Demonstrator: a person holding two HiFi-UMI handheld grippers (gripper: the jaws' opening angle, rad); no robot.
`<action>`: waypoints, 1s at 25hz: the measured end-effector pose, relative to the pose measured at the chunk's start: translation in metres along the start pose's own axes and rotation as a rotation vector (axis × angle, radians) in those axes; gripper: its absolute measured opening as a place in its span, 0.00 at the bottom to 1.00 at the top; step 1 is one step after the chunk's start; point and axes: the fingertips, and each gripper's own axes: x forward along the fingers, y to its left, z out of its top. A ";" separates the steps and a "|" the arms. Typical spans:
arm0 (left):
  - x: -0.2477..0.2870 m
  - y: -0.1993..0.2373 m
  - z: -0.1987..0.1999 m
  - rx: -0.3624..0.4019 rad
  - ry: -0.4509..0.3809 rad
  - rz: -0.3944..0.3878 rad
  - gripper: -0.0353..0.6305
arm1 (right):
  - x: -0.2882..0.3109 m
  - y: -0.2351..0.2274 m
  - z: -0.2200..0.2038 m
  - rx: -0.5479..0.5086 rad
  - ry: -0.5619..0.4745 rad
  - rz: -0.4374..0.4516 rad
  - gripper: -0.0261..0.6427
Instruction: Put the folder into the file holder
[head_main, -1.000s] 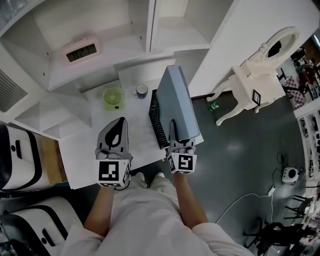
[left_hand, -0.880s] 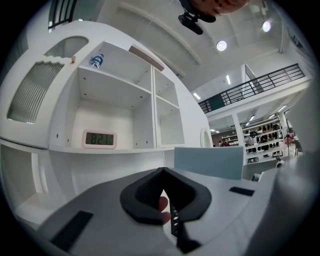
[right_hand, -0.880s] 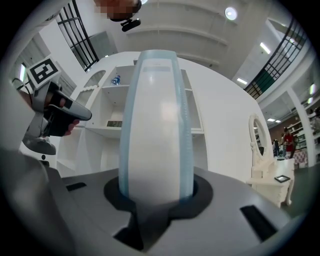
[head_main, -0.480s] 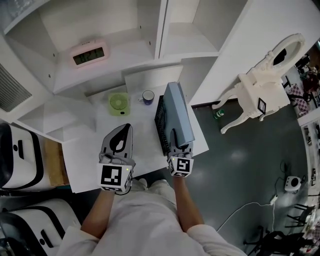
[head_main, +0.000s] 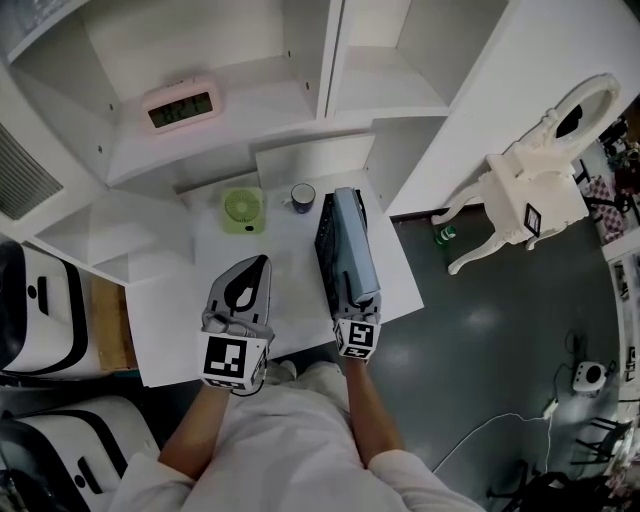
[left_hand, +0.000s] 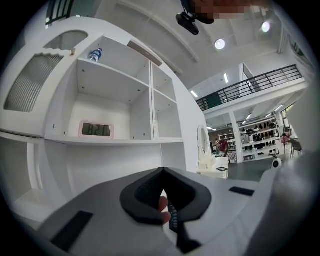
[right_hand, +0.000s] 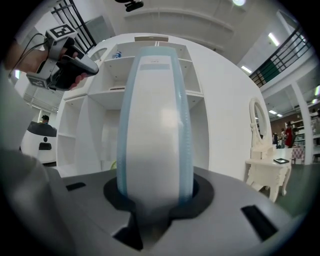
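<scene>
1. The folder was stood on its edge. Its long axis ran from the near edge of the table towards the far edge, parallel to the right edge.
2. In the right gripper view the folder was seen end-on as a narrow pale band with light blue borders, pointing straight away from the jaws.
3. The folder was placed at the black mesh file holder, along the table's right edge. The mesh wall was seen against its left face. Whether it was seated on the holder's bottom could not be told.
4. One folder and one file holder were counted, and two grippers.
5. One green fan and one cup were counted near the far edge, and one pink clock on the shelf behind.
6. The right gripper was clenched on the folder's near end, with the jaws pressed against its two faces. The bare forearm was stretched forward over the near right corner.
7. The left gripper was held over the table's near part, well apart from the folder, pointing at the far edge.
8. The left gripper's jaws were brought together with nothing gripped between them.
</scene>
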 end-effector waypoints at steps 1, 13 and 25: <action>0.001 -0.001 -0.001 -0.004 0.000 -0.004 0.05 | 0.002 0.000 -0.004 0.001 0.010 -0.002 0.23; -0.008 -0.012 0.002 -0.027 -0.002 -0.020 0.05 | -0.002 -0.006 -0.015 0.123 0.097 0.019 0.68; -0.029 -0.017 0.009 -0.068 0.006 -0.056 0.05 | -0.052 -0.008 0.085 0.078 0.006 0.018 0.70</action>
